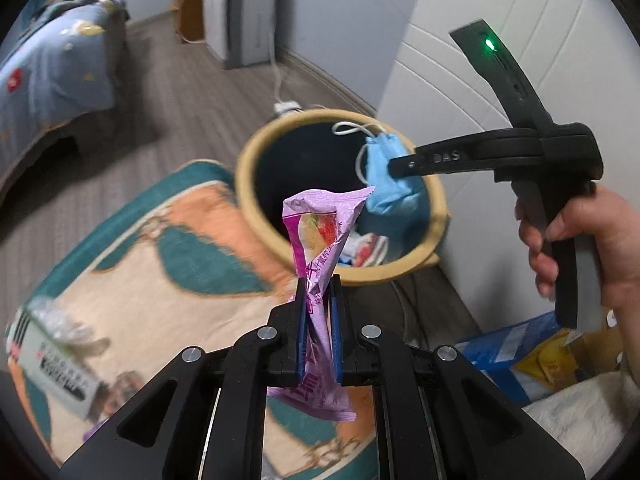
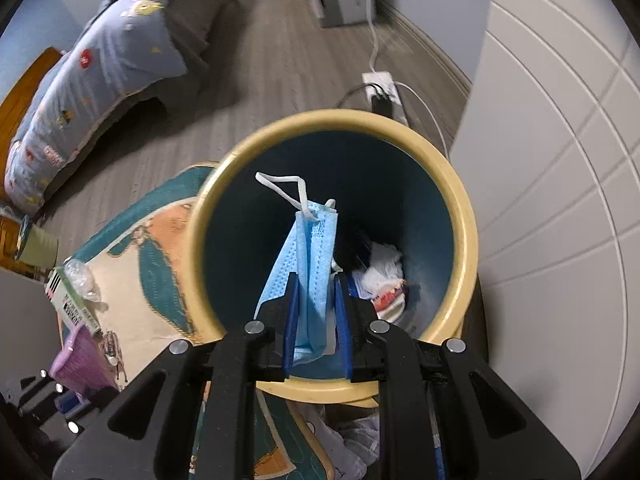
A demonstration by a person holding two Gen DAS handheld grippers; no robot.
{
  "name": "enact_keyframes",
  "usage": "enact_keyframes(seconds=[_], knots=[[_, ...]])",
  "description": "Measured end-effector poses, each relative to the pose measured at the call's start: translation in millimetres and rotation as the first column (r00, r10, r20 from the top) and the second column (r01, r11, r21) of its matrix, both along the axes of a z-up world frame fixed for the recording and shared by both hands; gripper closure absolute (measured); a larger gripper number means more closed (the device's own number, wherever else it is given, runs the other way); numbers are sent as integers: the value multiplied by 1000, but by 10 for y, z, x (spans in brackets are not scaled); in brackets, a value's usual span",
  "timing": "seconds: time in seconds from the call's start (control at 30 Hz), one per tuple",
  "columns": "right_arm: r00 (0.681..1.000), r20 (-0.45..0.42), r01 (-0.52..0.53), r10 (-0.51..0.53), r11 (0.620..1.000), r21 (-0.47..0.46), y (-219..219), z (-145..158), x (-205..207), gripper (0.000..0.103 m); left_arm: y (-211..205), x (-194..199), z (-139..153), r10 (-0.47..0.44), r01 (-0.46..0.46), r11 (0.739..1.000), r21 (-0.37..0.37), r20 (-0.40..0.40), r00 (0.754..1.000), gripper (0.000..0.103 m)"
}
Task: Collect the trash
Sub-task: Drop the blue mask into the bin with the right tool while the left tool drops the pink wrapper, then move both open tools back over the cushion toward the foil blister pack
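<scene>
A: What is the left gripper (image 1: 318, 292) carrying?
B: Its fingers are pinching a pink wrapper (image 1: 320, 240), which is sticking up past the tips and hanging out below them, over the rug (image 1: 168, 280) just short of the bin (image 1: 256, 216).
A: And the right gripper (image 2: 316, 292)?
B: Its fingers are standing a little apart with a blue mask (image 2: 304, 264) hanging between them. The mask is lying against the left pad; I cannot tell whether the right pad is touching it. In the left wrist view the tips are overlapping the mask (image 1: 386, 176).
A: Where is the mask sitting?
B: Over the bin's (image 2: 468, 236) mouth, with its white loop (image 2: 286, 190) sticking up. Down in the bin, white and red scraps (image 2: 384, 276) are lying on the bottom.
A: Anything near the rug's (image 2: 160, 264) edge?
B: A box (image 1: 52, 364) and crumpled clear plastic (image 1: 60, 320) are lying on it. Farther off, a bed (image 2: 104, 60) is standing on the wooden floor (image 2: 280, 52), and a power strip (image 2: 382, 88) is lying behind the bin beside the wall (image 2: 560, 160).
</scene>
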State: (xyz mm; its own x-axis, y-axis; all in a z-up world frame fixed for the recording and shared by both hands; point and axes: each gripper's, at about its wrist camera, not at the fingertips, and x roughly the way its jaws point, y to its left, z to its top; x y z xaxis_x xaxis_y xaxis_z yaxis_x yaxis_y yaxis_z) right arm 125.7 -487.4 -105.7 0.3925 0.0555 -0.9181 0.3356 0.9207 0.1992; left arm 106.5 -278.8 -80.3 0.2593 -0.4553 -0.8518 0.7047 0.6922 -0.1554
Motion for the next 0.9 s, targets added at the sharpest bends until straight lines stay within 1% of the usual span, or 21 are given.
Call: enact_keyframes(seconds=[0.13,0.23,0.33,0.4,0.43,0.47,0.5,0.53,0.57,0.6,0.63,0.67,0.73,0.77,0.8,0.87,0.9], knots=[[999,-13,40,-40,999,13,-121,-49,-35,86,-275,65,-106,-43,44,999,24,-17,999,92],[998,-9,64,-64,998,7,-182,-55,-50,86,-412,132,-152,-63,63,997,42,3,998,92],[996,13,93,-93,996,11,-234,-25,-74,86,-533,242,-129,-65,63,997,52,50,997,92],[993,40,107,-107,994,3,-257,21,-87,86,-554,318,-45,-50,46,998,38,110,993,86],[992,54,111,-111,994,3,-272,46,-88,86,-556,346,-4,-44,41,999,22,125,991,83],[991,70,116,-116,993,2,-280,74,-93,84,-550,369,33,-34,33,999,11,143,989,76],[989,88,124,-123,992,-6,-290,111,-100,79,-537,397,81,-21,22,1000,-4,164,986,64],[987,99,127,-126,992,-10,-299,134,-104,75,-523,416,123,-14,18,1000,-22,174,985,57],[985,115,132,-130,991,-13,-305,161,-112,61,-510,421,152,-6,12,999,-33,189,982,41],[984,121,137,-134,990,-21,-312,179,-117,44,-489,427,184,9,0,999,-40,210,978,26],[983,125,143,-138,989,-35,-314,195,-124,37,-455,440,200,18,-7,999,-48,222,975,22],[981,130,149,-142,988,-45,-317,209,-129,33,-442,443,199,24,-13,999,-50,224,974,21],[980,136,149,-142,988,-44,-324,219,-121,31,-373,475,151,51,-44,998,-39,208,977,15],[980,135,150,-143,988,-43,-324,219,-119,24,-342,483,126,66,-60,998,-35,203,977,8],[980,136,151,-144,988,-45,-324,220,-116,20,-269,475,104,86,-79,996,-42,200,976,8],[980,141,150,-142,988,-45,-312,230,-121,10,-177,460,91,109,-101,994,-48,200,974,7],[979,145,147,-140,988,-40,-310,237,-118,7,-122,449,84,123,-116,992,-45,201,972,6]])
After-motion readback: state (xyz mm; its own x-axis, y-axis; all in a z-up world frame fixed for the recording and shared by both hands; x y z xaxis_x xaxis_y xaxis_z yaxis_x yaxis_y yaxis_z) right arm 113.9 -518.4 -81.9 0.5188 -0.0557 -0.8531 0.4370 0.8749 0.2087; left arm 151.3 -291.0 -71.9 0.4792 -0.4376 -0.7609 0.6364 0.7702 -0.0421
